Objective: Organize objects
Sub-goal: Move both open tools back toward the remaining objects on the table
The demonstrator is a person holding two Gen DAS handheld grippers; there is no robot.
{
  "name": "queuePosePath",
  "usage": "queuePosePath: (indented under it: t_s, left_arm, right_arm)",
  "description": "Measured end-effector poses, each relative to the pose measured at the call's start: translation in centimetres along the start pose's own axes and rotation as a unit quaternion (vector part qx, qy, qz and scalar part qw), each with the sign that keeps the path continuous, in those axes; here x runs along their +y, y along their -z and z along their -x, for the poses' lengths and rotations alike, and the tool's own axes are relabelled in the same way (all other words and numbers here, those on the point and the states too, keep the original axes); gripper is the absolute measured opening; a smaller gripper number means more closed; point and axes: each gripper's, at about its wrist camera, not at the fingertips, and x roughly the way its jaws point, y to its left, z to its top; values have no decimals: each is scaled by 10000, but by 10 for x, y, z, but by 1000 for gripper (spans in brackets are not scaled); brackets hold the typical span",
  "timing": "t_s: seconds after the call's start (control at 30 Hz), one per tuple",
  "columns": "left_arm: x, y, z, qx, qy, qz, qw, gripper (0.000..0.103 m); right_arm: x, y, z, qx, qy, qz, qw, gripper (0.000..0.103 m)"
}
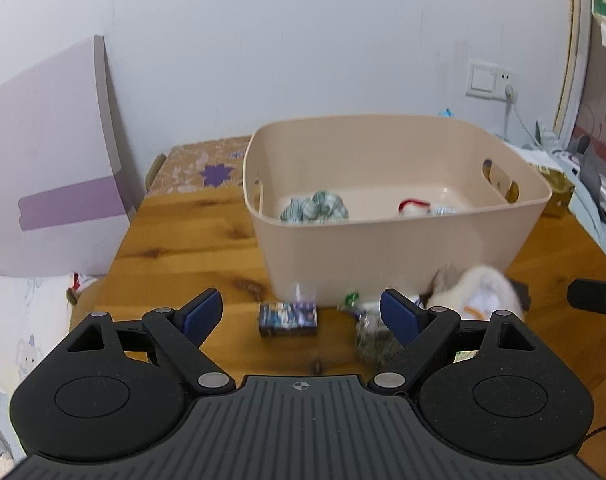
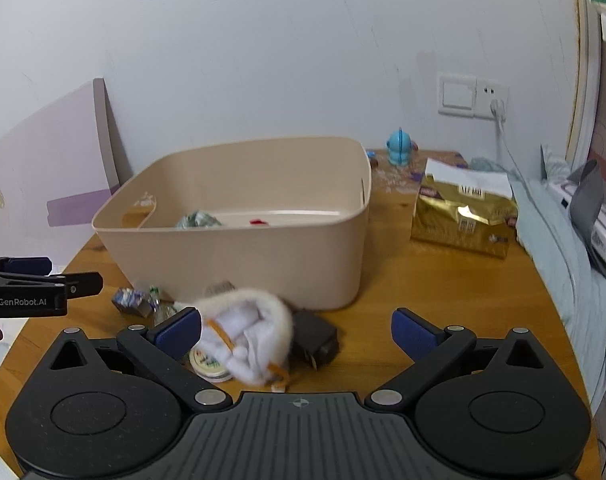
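Now, with both my left tongs [image 1: 303, 314] and right tongs [image 2: 297, 330] spread apart and empty, I'm between pickups: the small blue box [image 1: 288, 319] and white fluffy slipper [image 2: 245, 338] lie on the table [image 1: 183, 240] before the beige bin [image 1: 383, 200], awaiting a grasp.

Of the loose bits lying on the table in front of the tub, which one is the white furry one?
The white furry bundle with an orange band, at the right of the pile. The small blue box further left is hard-edged and dark, and the black object beside it is smooth.

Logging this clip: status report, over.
Both tongs open, left, right. Small box and white plush outside beige bin. Nothing blocking.
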Motion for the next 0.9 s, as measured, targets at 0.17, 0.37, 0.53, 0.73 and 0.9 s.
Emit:
queuePosePath:
  t_s: [0.17,0.37,0.53,0.73,0.9]
  left_arm:
    - [2,13,-11,196,48,-128,9997,88]
    - [7,28,-18,316,146,-164,9993,88]
    - [9,38,-26,416,162,-176,9988,88]
    - [13,48,-39,562,167,-102,9982,88]
    - [15,54,-50,668,144,-76,9976,88]
  right_arm:
    - [-3,13,-9,183,60,-4,9998,103]
    - [-6,25,-19,395,72,-68,9992,103]
    - [-7,35,-29,574,90,-73,9983,103]
    - [-6,43,-41,786,-9,-143,9968,103]
    - [-2,47,-51,915,-98,-173,9956,99]
